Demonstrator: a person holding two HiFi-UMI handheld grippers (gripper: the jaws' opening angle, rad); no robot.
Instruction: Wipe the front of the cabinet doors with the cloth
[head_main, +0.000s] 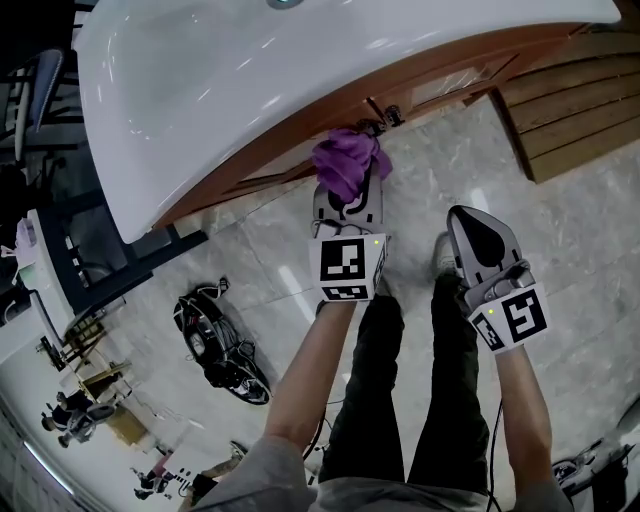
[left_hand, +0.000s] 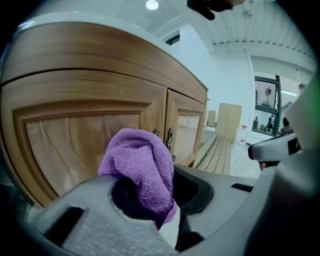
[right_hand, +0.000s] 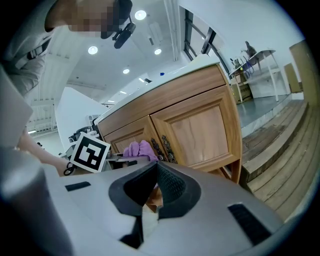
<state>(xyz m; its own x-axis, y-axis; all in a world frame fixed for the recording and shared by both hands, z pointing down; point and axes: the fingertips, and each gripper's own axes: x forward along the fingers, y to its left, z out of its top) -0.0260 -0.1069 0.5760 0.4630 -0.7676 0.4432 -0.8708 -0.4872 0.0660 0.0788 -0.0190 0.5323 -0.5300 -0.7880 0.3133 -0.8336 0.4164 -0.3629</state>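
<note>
A bunched purple cloth (head_main: 347, 163) (left_hand: 142, 167) is clamped in my left gripper (head_main: 349, 199) (left_hand: 150, 200), which is shut on it. The cloth sits close to the wooden cabinet doors (head_main: 330, 125) (left_hand: 85, 135), near the dark metal handles (left_hand: 169, 140) at the seam between the two doors; whether it touches the wood cannot be told. My right gripper (head_main: 478, 232) (right_hand: 152, 192) hangs back to the right of the left one, jaws shut with nothing between them. In the right gripper view the cloth (right_hand: 139, 150) shows in front of the left door, beside the handles (right_hand: 162, 146).
A white basin countertop (head_main: 250, 70) overhangs the cabinet. Wooden decking steps (head_main: 575, 100) (right_hand: 280, 160) lie to the right. The person's legs and shoes (head_main: 447, 255) stand on the marble floor below the grippers. A black device with cables (head_main: 215, 345) lies on the floor at left.
</note>
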